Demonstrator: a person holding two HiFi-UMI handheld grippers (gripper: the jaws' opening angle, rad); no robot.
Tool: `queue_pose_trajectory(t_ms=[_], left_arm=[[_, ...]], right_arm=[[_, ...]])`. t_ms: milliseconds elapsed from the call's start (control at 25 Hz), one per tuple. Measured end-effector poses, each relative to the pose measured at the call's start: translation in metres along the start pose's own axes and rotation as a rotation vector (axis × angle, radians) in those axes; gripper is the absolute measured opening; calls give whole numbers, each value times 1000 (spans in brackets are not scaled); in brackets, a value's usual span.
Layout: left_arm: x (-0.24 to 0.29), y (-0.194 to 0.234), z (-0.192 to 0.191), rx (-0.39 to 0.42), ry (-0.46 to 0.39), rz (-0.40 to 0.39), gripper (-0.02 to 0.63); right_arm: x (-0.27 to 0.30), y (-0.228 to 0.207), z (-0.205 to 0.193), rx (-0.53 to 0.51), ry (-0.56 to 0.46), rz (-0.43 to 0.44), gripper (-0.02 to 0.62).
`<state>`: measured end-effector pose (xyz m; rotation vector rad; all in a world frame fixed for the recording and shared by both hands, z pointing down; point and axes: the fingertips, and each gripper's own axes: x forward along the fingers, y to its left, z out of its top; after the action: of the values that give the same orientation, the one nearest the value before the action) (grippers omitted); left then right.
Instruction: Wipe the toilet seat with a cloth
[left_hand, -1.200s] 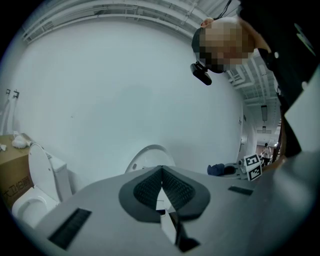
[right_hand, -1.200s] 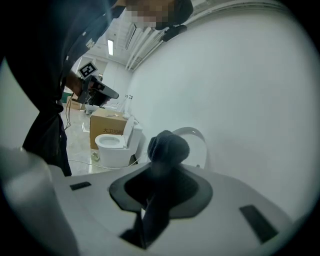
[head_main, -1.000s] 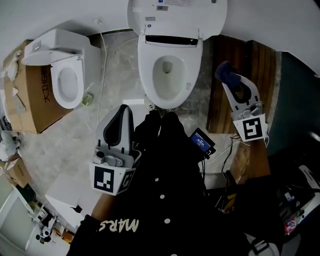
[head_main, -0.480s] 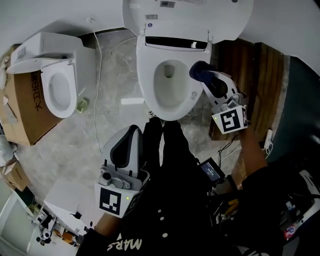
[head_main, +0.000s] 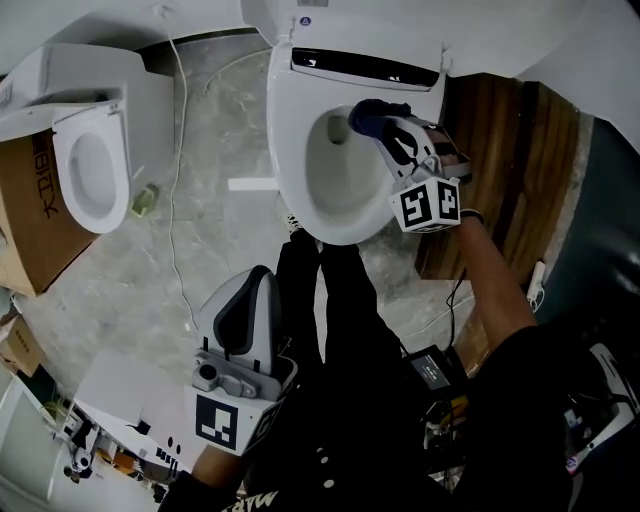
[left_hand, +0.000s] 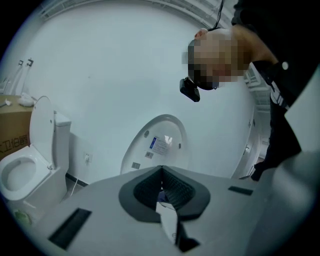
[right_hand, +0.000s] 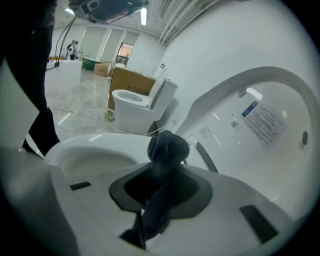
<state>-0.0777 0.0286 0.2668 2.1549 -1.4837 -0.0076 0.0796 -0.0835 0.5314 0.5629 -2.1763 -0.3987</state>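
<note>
A white toilet with its lid (head_main: 300, 15) raised stands at the top centre of the head view. Its seat (head_main: 290, 150) rings the bowl. My right gripper (head_main: 385, 125) is shut on a dark blue cloth (head_main: 368, 112), whose bunched end sits over the back right of the seat. In the right gripper view the cloth (right_hand: 167, 147) bulges out past the jaws, with the seat (right_hand: 85, 145) just below and the lid (right_hand: 260, 115) behind. My left gripper (head_main: 250, 300) hangs low over the floor, near the person's dark trousers. Its jaws are shut and hold nothing (left_hand: 161, 175).
A second white toilet (head_main: 85, 160) stands at the left beside a cardboard box (head_main: 25, 230). A white cable (head_main: 172, 230) runs across the marble floor. Wooden boards (head_main: 505, 170) lie right of the toilet. A small screen device (head_main: 430, 365) and cables sit near the person's right side.
My right gripper has carried the cloth left and forward, from beside the toilet to the back right of the seat. The left gripper has dropped lower in the view.
</note>
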Motion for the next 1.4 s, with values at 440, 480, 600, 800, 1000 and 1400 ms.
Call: queue_pose_trajectory(t_ms=[440,480,600,800,1000,1400], left_arm=[[-2,28,-42,-60,44,56,8],[0,30,-44,-63,45,58,8],[3,32,-46,-73,41,68,8],[6,28,-49,-83,43,67,8],[10,25,-48,-79,45,60,8],[19,17,-41,-60,54,45,8]], right_arm=[[87,25,-53,-345,130,43,86],[93,28,-57,-387,147,56,86],[109,40,-75,-512,217,109,86],[121,49,-98,-544,285,176,86],[120,51,-99,-579,260,199,86],[113,51,-109,-556,284,225,85]])
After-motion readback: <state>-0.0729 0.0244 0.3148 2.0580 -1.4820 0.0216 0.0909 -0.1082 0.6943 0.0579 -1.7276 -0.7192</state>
